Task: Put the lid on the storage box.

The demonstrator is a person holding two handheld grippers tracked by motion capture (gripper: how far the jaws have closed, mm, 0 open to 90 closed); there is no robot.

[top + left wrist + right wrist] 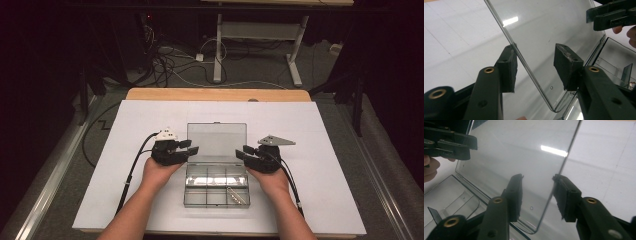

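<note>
A clear plastic compartment box (185, 192) sits on the white table sheet, its lid (216, 136) open and tilted back. My left gripper (191, 146) is at the lid's left edge and my right gripper (243, 151) at its right edge. In the left gripper view the lid's edge (529, 72) runs between the jaws of the left gripper (535, 67), close to one pad (509, 66) and clear of the other. In the right gripper view the right gripper (537, 195) straddles the lid's other edge (549, 202) the same way. Small brass parts (238, 195) lie in one front compartment.
The white sheet (310, 175) covers the table, with a wooden strip (215, 94) along the far end. Each gripper's cable (131, 170) trails back toward the near edge. Beyond the table are floor cables (165, 62) and a desk frame (218, 50).
</note>
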